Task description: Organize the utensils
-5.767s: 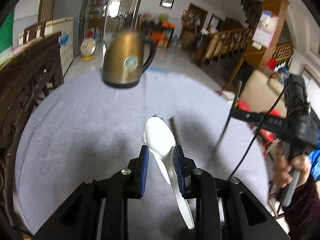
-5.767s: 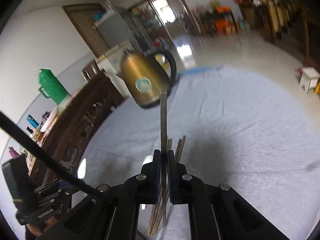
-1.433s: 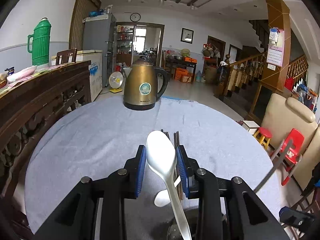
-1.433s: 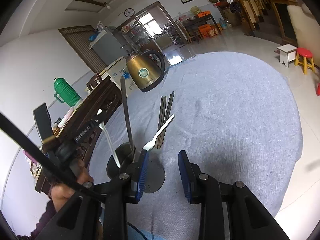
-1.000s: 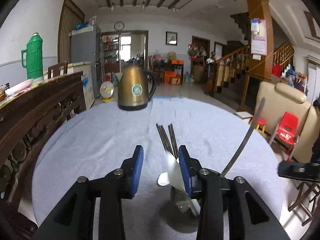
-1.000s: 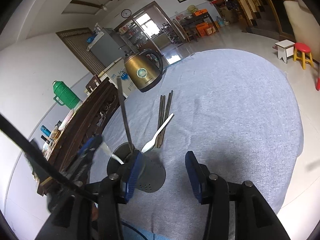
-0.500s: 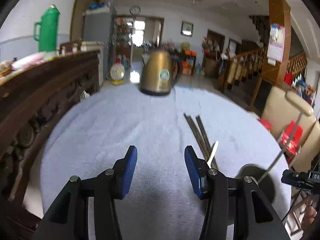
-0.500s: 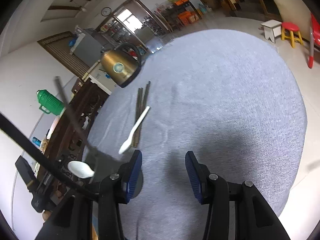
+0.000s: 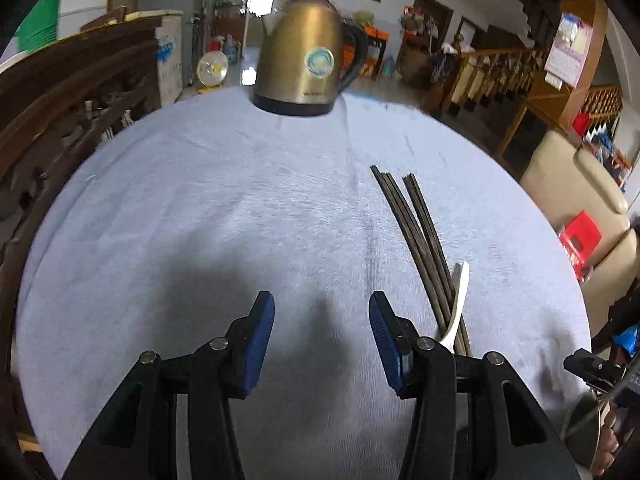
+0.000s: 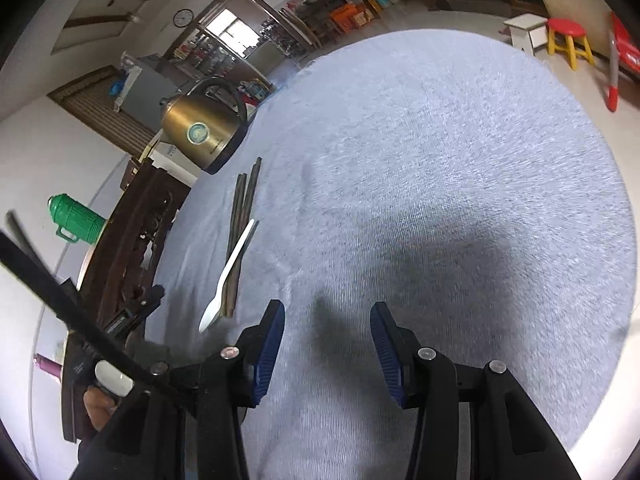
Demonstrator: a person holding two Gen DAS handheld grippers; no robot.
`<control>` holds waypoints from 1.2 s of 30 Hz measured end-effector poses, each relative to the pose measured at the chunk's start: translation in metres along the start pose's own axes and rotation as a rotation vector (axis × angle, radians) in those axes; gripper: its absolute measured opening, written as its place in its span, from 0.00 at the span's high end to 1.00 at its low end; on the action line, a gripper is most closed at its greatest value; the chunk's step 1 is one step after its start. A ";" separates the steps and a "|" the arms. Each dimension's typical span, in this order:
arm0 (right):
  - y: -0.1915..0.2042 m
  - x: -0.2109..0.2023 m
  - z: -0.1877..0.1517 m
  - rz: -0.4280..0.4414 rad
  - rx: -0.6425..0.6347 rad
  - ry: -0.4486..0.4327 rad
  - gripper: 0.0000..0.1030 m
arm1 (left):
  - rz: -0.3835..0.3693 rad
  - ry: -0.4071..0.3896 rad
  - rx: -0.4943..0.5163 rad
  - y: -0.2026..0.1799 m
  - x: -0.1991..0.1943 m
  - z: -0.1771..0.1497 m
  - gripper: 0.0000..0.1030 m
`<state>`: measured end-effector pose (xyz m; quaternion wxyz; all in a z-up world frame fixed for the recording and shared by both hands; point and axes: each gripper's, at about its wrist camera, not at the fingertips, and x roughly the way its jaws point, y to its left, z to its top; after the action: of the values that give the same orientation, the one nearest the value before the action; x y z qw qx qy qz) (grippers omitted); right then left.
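White plastic spoon (image 9: 457,307) lies on the grey cloth-covered round tabletop (image 9: 240,220), resting across the near ends of the dark wooden chopsticks (image 9: 416,236). Left gripper (image 9: 322,330) just left of the spoon, blue-padded fingers apart after widening, nothing between them. Right gripper (image 10: 327,350) likewise apart, empty. Beyond the chopsticks, brass-coloured electric kettle (image 9: 308,66) at the far edge.

Gold kettle (image 9: 306,64), white spoon (image 10: 230,276), dark chopsticks (image 9: 416,236), grey-blue tablecloth (image 9: 224,208)

White spoon (image 9: 457,307) – across dark chopsticks (image 9: 416,236)
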<state>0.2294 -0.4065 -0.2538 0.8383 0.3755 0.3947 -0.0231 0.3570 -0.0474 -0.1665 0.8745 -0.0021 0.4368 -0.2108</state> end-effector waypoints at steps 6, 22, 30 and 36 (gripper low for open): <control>0.001 0.014 0.012 0.000 -0.013 0.008 0.53 | -0.071 0.093 0.115 -0.032 0.029 0.015 0.51; -0.003 0.016 0.021 0.003 -0.015 0.015 0.53 | -0.220 0.201 0.416 -0.062 0.038 -0.015 0.50; 0.005 0.016 0.018 0.002 -0.029 0.019 0.53 | -0.172 0.163 0.531 -0.061 0.035 -0.032 0.60; 0.009 0.015 0.019 -0.007 -0.037 0.014 0.53 | -0.060 0.140 0.517 -0.047 0.037 -0.023 0.80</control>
<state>0.2550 -0.4085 -0.2511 0.8422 0.3586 0.4024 -0.0160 0.3421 -0.0994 -0.1997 0.8071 0.2227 0.4275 -0.3410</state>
